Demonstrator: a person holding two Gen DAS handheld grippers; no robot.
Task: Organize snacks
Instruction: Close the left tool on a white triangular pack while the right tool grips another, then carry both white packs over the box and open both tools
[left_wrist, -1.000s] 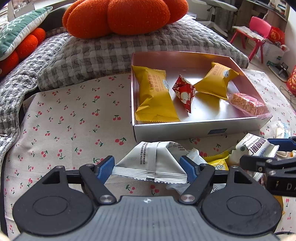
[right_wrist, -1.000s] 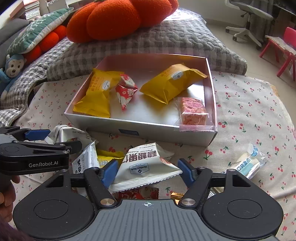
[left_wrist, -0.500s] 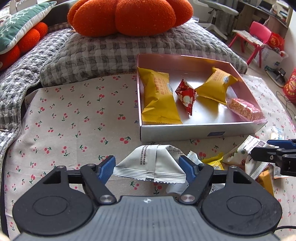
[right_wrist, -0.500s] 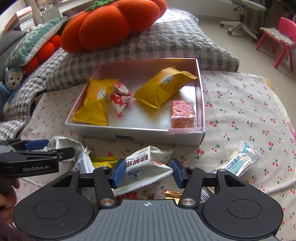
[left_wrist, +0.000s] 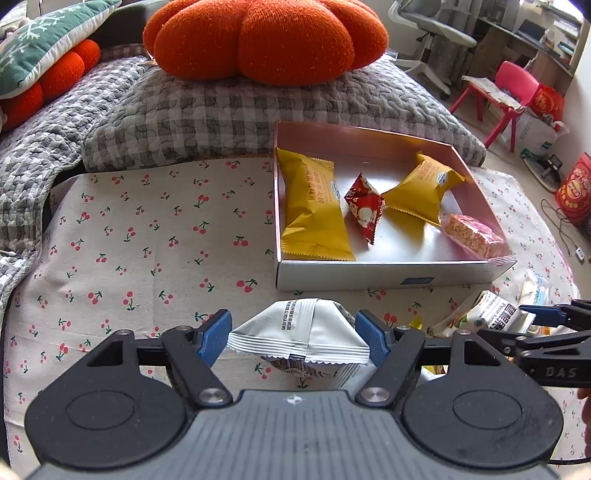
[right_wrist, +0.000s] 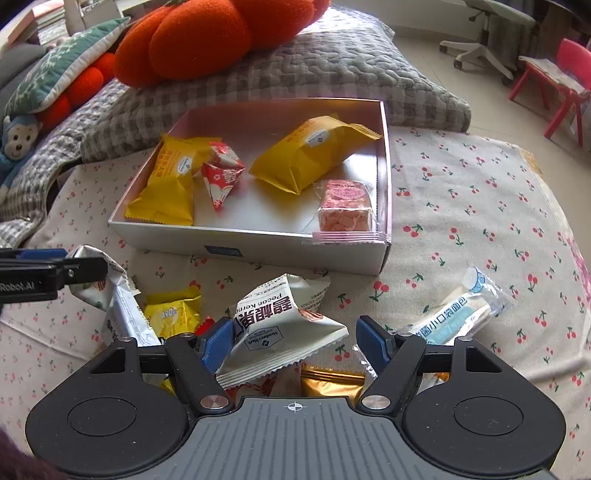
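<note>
inside, box (right_wrist: 258, 242) holds four snacks (right_wrist: 314, 155).

Floor: pale floor (right_wrist: 424, 48) is catching daylight.
Seating: grey office chair (left_wrist: 432, 33) and red child chair (left_wrist: 513, 85) are standing behind.
Bedding: orange pumpkin cushion (left_wrist: 266, 37) is lying on checked grey quilt (left_wrist: 221, 114).

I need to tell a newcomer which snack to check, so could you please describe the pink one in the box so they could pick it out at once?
Find the shallow white box on the cherry-print cloth. Look in its near right corner, beside the larger yellow packet. The pink puffed-grain bar lies there in clear wrap, the only see-through package in the box.
</note>
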